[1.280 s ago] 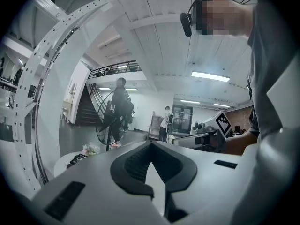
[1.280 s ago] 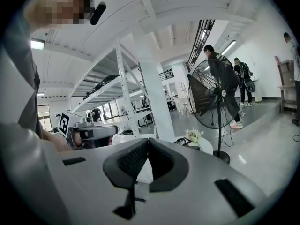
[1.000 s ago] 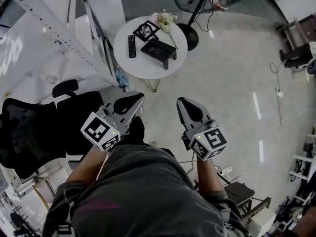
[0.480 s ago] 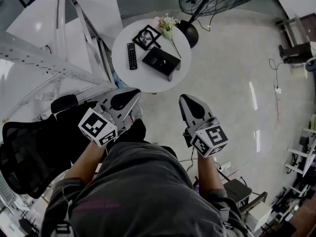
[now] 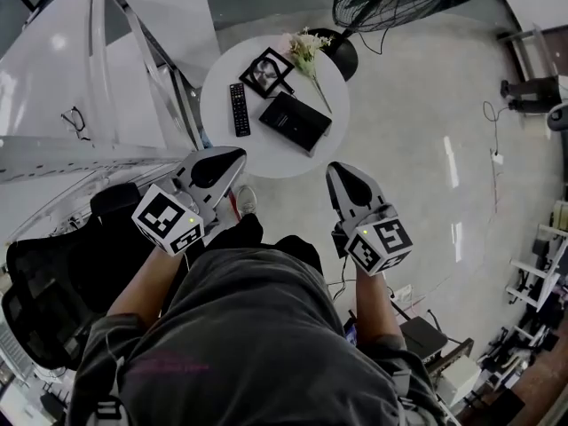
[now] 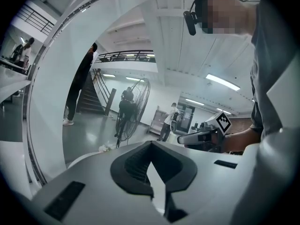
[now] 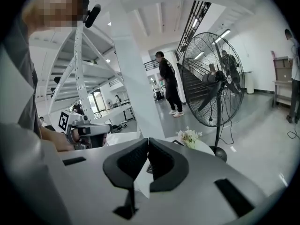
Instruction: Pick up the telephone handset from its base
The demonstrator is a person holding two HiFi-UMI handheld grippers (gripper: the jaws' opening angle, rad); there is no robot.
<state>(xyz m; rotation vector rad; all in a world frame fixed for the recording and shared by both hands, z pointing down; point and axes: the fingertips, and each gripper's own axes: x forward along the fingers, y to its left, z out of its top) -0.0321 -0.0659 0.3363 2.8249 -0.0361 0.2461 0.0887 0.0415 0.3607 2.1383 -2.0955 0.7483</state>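
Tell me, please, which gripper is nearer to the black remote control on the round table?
Left. The left gripper is just short of the table's near edge, nearly in line with the remote control. The right gripper is farther right, past the telephone.

This is a large open industrial hall used as a lab or workshop, not a home. It has a polished grey floor [image 5: 417, 176], white steel truss columns [image 5: 142, 51], a tall pedestal fan [image 7: 213, 86] and a staircase [image 6: 96, 102] rising to a railed mezzanine [image 6: 126, 56] under strip lights [image 6: 222, 82]. Cables [image 5: 491, 127] trail across the floor toward equipment racks [image 5: 532, 91] at the edge, a black mesh office chair [image 5: 44, 300] stands near a small round white table [image 5: 222, 140], and a person [image 7: 168, 83] stands in the background among others.
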